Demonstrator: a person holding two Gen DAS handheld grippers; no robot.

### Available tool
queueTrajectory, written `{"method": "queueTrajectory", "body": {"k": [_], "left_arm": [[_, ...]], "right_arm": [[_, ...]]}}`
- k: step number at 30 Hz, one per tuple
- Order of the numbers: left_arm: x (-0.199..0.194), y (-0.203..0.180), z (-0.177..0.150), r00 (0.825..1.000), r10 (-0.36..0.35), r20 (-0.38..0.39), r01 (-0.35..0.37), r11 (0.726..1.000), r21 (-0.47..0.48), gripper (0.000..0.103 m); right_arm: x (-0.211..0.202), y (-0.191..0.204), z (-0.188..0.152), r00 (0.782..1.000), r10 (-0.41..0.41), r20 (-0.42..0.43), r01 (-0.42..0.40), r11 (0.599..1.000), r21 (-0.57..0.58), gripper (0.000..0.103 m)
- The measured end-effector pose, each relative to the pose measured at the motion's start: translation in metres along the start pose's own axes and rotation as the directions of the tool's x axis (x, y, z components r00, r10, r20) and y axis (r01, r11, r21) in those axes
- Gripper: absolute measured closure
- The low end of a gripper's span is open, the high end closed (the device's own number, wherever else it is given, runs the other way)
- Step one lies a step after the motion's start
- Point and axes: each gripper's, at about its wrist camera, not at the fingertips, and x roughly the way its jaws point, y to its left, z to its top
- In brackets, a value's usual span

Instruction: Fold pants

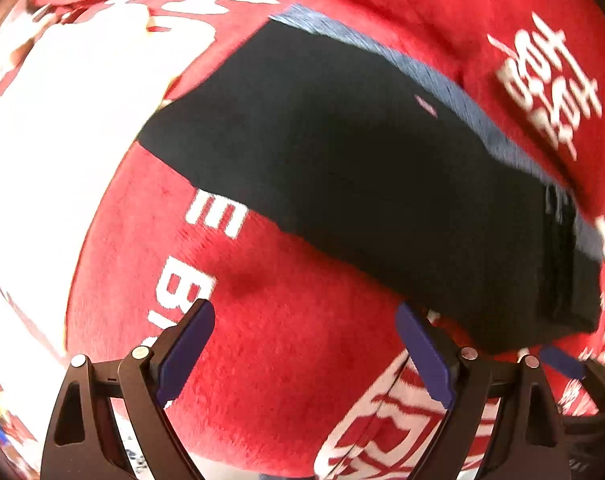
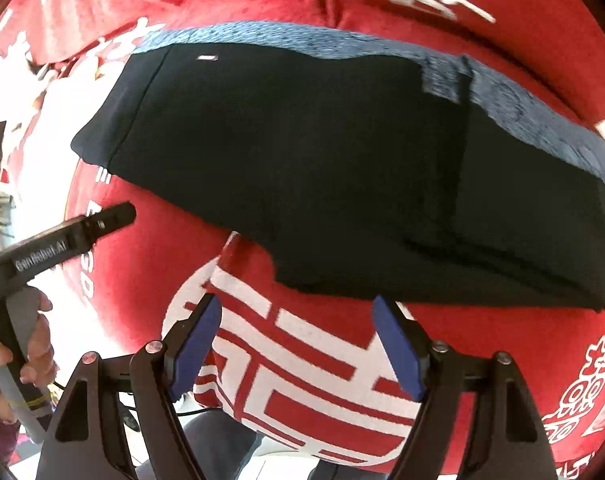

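Dark pants (image 1: 362, 168) lie folded into a flat band on a red blanket (image 1: 286, 360), with a blue-grey waistband lining (image 1: 442, 76) showing along their far edge. My left gripper (image 1: 306, 320) hovers open over bare blanket just short of the near edge of the pants, with nothing between its fingers. In the right wrist view the pants (image 2: 322, 168) fill the middle, the lining (image 2: 302, 38) at the top. My right gripper (image 2: 298, 312) is open and empty too, its tips just below the near hem over a red and white pattern (image 2: 302, 364).
The blanket bears large white characters (image 1: 550, 84) and letters (image 1: 218, 216). A hand (image 2: 34, 348) holds the left gripper's body (image 2: 62, 240) at the left of the right wrist view. The blanket's edge drops off at the bottom (image 2: 230, 432); a blue pad of the right gripper (image 1: 562, 360) shows at lower right.
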Motion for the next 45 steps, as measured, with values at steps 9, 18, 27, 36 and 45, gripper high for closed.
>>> {"method": "queueTrajectory", "body": {"k": [9,18,27,36,45], "left_arm": [[0.005,0.053,0.027,0.99,-0.134,0.044,0.139,0.977,-0.159,0.01],[0.013,0.072,0.04,0.956,-0.28,0.087,0.292,0.933,-0.209,0.01],[0.01,0.093,0.035,0.88,-0.44,0.182,0.473,0.847,-0.242,0.01],[0.012,0.08,0.044,0.832,-0.506,0.226,0.552,0.792,-0.262,0.01],[0.024,0.082,0.06,0.869,-0.445,0.217,0.492,0.825,-0.278,0.01]], "right_arm": [[0.014,0.01,0.016,1.0,-0.015,-0.018,0.014,1.0,-0.024,0.022],[0.024,0.012,0.027,0.999,-0.031,-0.028,0.03,0.999,-0.042,0.022],[0.027,0.014,0.028,0.999,-0.035,-0.025,0.034,0.998,-0.046,0.022],[0.026,0.014,0.028,0.999,-0.036,-0.022,0.035,0.998,-0.052,0.022],[0.028,0.018,0.023,0.999,-0.039,-0.019,0.038,0.998,-0.055,0.022]]}}
